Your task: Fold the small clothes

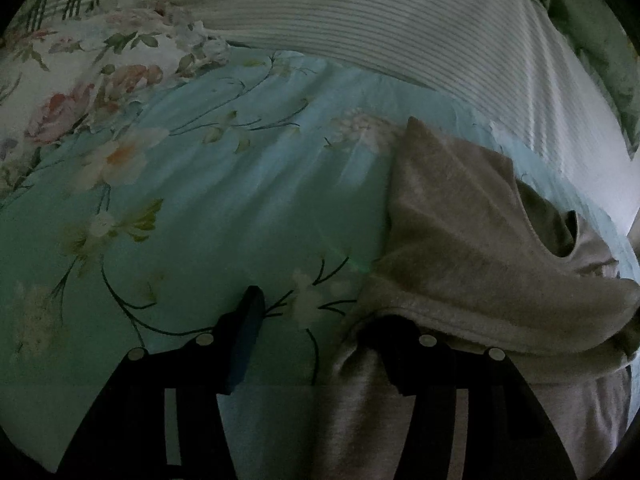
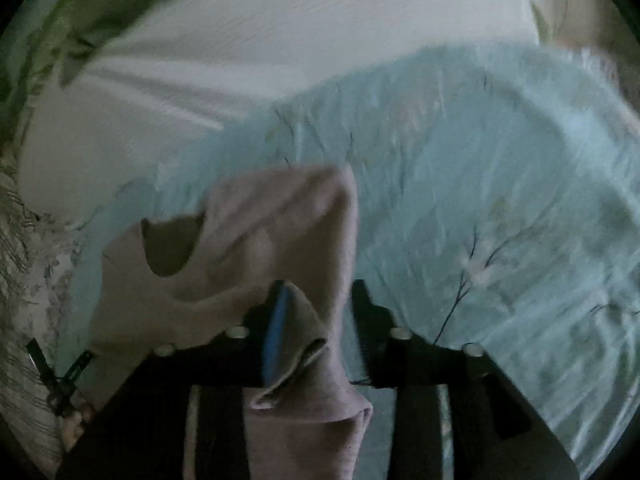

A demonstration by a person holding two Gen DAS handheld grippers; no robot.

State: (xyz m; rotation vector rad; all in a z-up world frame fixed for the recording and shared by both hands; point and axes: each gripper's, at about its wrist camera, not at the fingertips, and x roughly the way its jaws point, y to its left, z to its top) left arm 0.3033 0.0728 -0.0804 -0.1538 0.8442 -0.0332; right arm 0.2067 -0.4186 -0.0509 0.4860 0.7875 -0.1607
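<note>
A small beige-pink garment (image 1: 460,248) lies on a light blue floral bedsheet (image 1: 220,200), folded over with an armhole or neck opening showing. In the left wrist view my left gripper (image 1: 320,320) is open; its right finger is under the garment's folded edge, its left finger (image 1: 250,320) rests on the sheet. In the right wrist view my right gripper (image 2: 318,300) stands open around a fold of the garment (image 2: 280,220); cloth lies between the jaws against the blue pad (image 2: 276,328), not pinched. The view is blurred.
A white ribbed blanket (image 1: 380,24) lies across the far side of the bed, also in the right wrist view (image 2: 280,40). A white floral pillow (image 1: 80,80) sits at the far left. Green cloth (image 1: 592,40) is at the far right.
</note>
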